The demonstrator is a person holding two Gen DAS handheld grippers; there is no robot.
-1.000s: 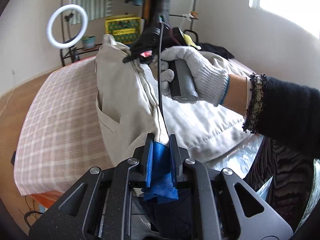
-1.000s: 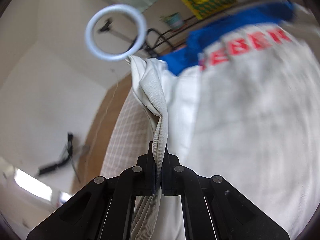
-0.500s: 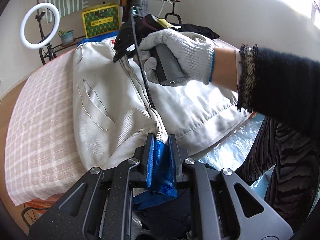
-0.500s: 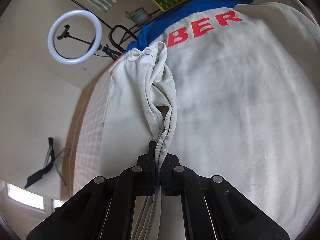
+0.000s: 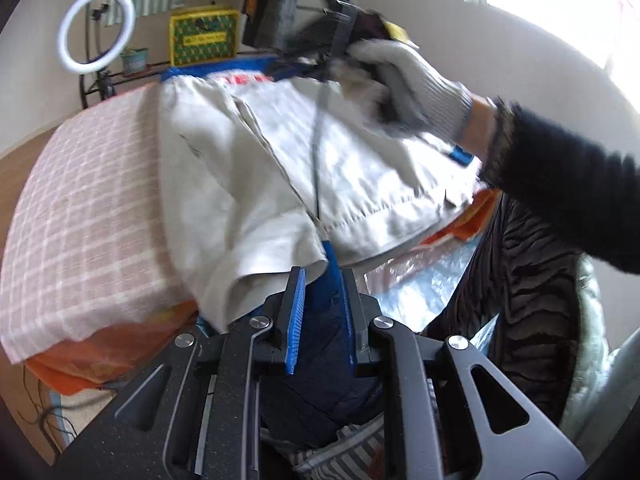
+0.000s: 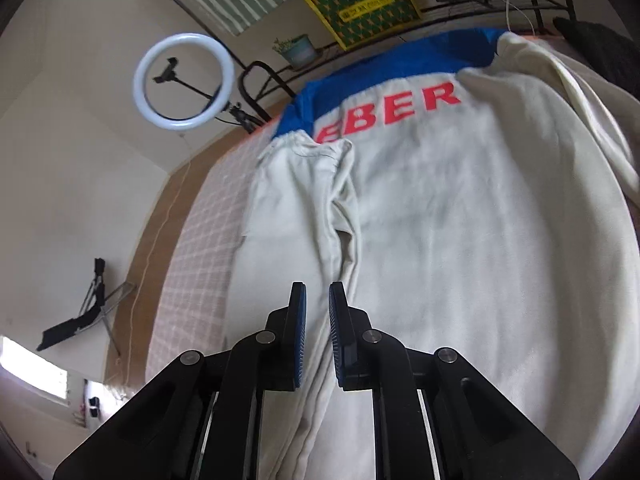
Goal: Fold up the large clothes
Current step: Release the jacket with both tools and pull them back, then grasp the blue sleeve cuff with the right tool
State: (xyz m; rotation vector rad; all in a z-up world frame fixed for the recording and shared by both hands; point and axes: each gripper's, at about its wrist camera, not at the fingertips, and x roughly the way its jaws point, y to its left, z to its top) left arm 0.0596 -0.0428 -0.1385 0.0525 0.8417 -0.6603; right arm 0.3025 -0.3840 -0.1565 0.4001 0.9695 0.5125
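Note:
A large cream jacket (image 6: 460, 208) with a blue collar band and red letters lies flat on the checked bed; it also shows in the left wrist view (image 5: 256, 168). One side panel is folded over its left part (image 6: 304, 200). My left gripper (image 5: 318, 276) is open at the near hem, with the blue cuff between its jaws but not pinched. My right gripper (image 6: 316, 300) is open just above the folded panel's edge; in the left wrist view it (image 5: 296, 62) hovers blurred near the collar, held by a gloved hand.
The checked pink bed cover (image 5: 88, 208) extends left of the jacket. A ring light (image 6: 183, 82), a yellow crate (image 6: 362, 8) and a plant pot stand beyond the bed's far end. Silver plastic (image 5: 420, 284) and dark clothing lie at the bed's near right.
Both grippers were shut on the jacket's side panel and carried it down onto the jacket. Now both have opened and let go; the panel lies flat.

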